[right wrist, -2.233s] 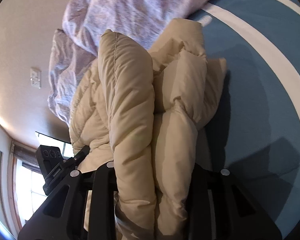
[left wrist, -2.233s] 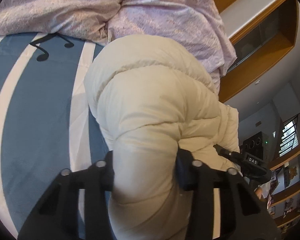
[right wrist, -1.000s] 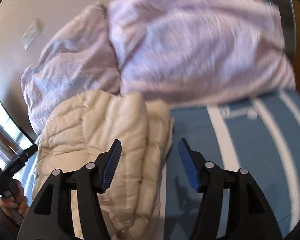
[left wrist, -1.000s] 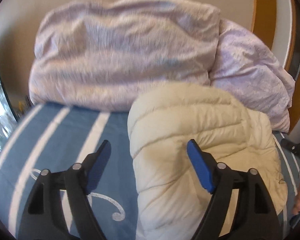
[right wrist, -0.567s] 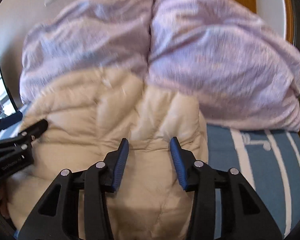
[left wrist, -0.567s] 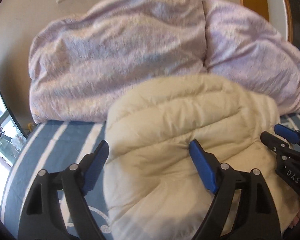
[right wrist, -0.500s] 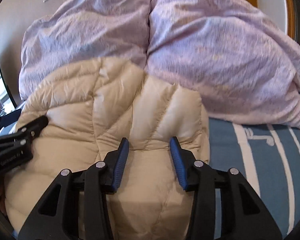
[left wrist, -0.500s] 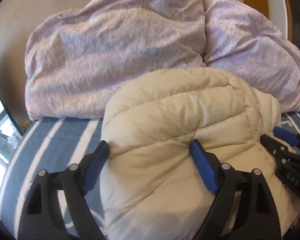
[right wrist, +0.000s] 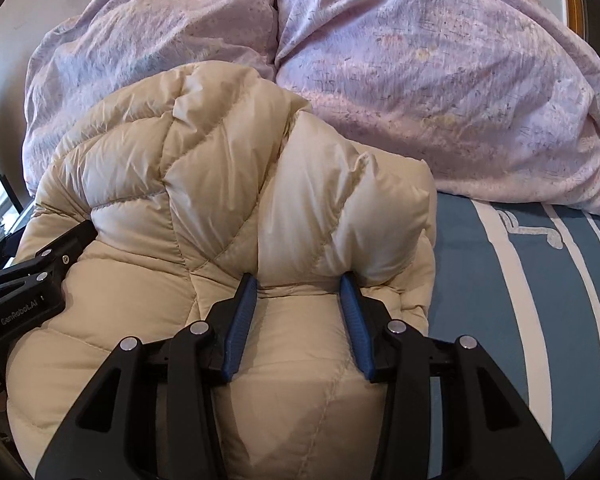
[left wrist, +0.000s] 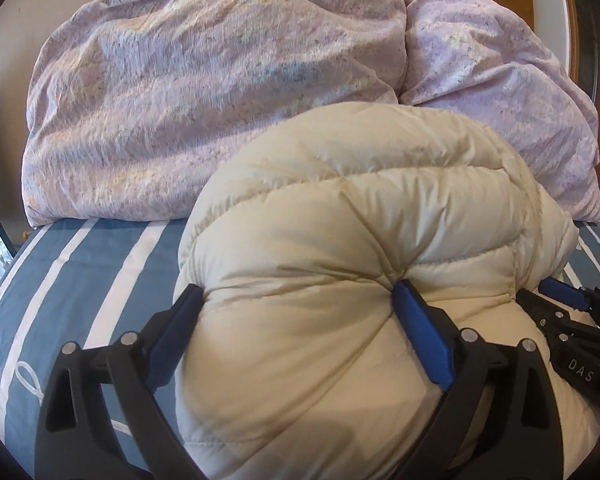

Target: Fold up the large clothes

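Lowered onto the bed, jacket (left wrist: 340,240) bulges between left claw's (left wrist: 296,300) widening jaws.

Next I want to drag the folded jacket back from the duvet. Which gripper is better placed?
Probably the right gripper: its jaws have just been closing and pinch a ridge of the jacket. The left gripper straddles the jacket's bulge, its jaws wide and just opening, so no firm hold.
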